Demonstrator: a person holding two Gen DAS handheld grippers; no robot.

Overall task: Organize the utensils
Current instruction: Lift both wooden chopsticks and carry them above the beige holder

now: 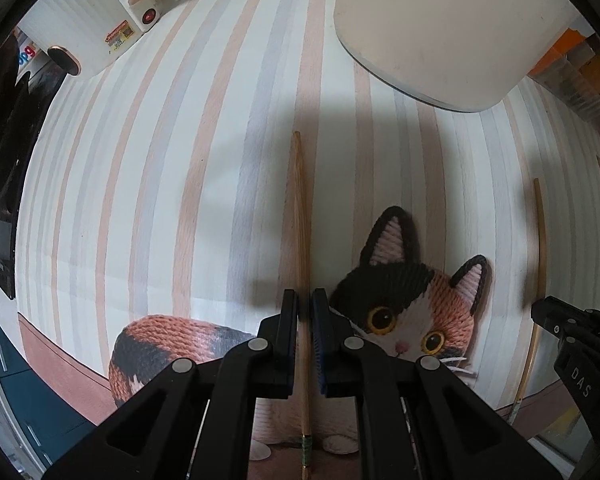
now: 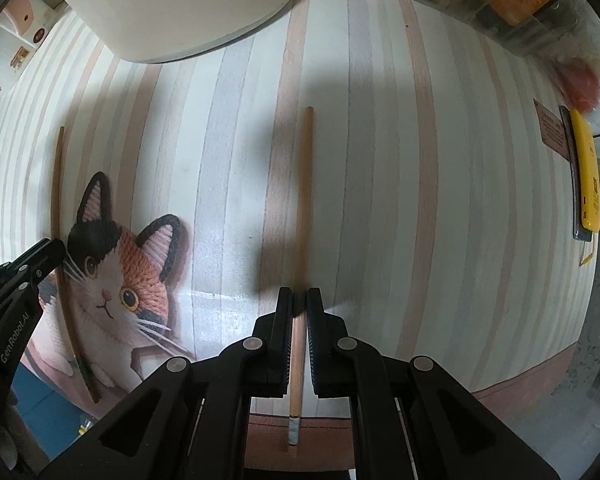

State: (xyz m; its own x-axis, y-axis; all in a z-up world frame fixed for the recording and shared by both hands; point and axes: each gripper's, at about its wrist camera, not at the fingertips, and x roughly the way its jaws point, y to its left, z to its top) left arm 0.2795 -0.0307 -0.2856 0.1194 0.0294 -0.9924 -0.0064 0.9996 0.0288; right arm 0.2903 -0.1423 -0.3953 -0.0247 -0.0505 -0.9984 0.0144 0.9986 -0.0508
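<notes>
1. Wood is sitting between both sets of jaws: the left gripper (image 1: 305, 300) is pinching a green-banded chopstick (image 1: 300, 216), and the right gripper (image 2: 299, 300) is clamping a pale-banded chopstick (image 2: 303, 200), each closed on its stick partway along the shaft.
2. Both chopsticks are running lengthwise over the striped cat-print mat (image 1: 140, 200), well apart from each other.
3. Each stick is being held well off its middle, I judge, so a long tip is hanging free and may pivot or droop on lifting.
4. The thin round shafts are offering the pads little surface; a twist of the wrist could roll one out.
5. Farther off, a white container (image 1: 440, 32) is standing at the mat's far edge; if that is the destination, a swinging tip could be striking its wall instead of clearing the rim.
</notes>
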